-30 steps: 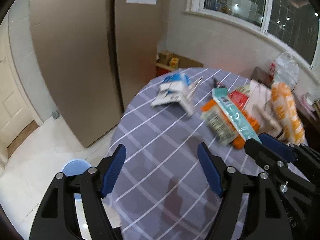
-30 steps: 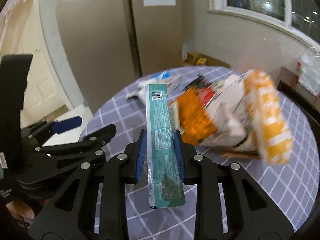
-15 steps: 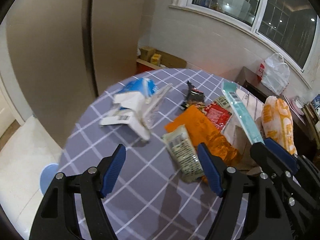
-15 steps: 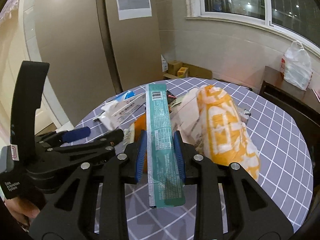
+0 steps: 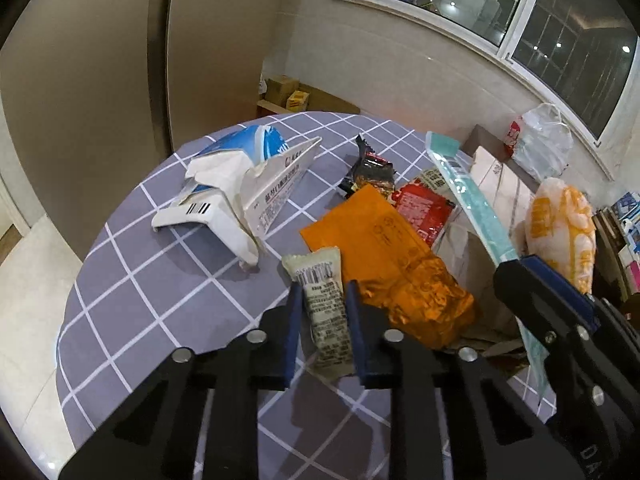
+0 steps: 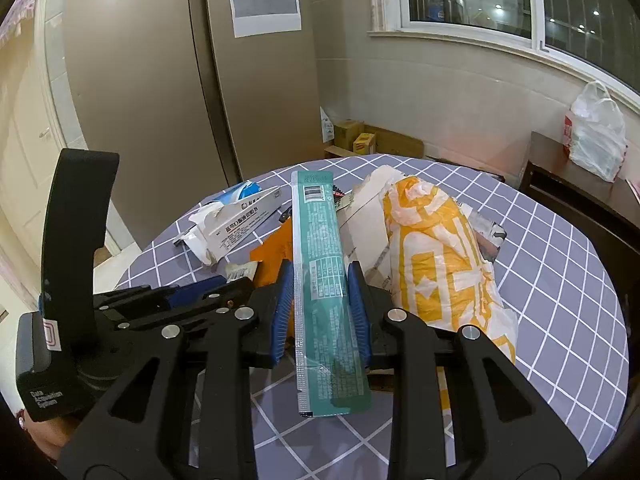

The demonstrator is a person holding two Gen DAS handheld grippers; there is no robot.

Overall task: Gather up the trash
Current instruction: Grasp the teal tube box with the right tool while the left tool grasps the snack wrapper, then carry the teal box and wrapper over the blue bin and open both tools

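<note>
My left gripper (image 5: 321,312) is shut on a small cream snack wrapper (image 5: 322,304) with a barcode, at the near middle of the round table. My right gripper (image 6: 320,304) is shut on a long teal wrapper (image 6: 322,280) and holds it above the table; the same wrapper (image 5: 468,200) shows at the right of the left wrist view. Other trash lies on the checked cloth: an orange packet (image 5: 392,256), a red packet (image 5: 424,208), a dark wrapper (image 5: 370,172), a torn white and blue box (image 5: 240,184) and a white and orange plastic bag (image 6: 436,256).
The round table (image 5: 140,312) has a grey checked cloth and drops to the tiled floor on the left. A tall brown cabinet (image 6: 160,80) stands behind it. A dark side table (image 6: 580,196) with a white plastic bag (image 6: 596,132) is at the right. Cardboard boxes (image 6: 360,140) sit by the wall.
My left gripper has moved forward over the table and closed on the cream wrapper. My right gripper keeps hold of the teal wrapper and has turned back over the table.
</note>
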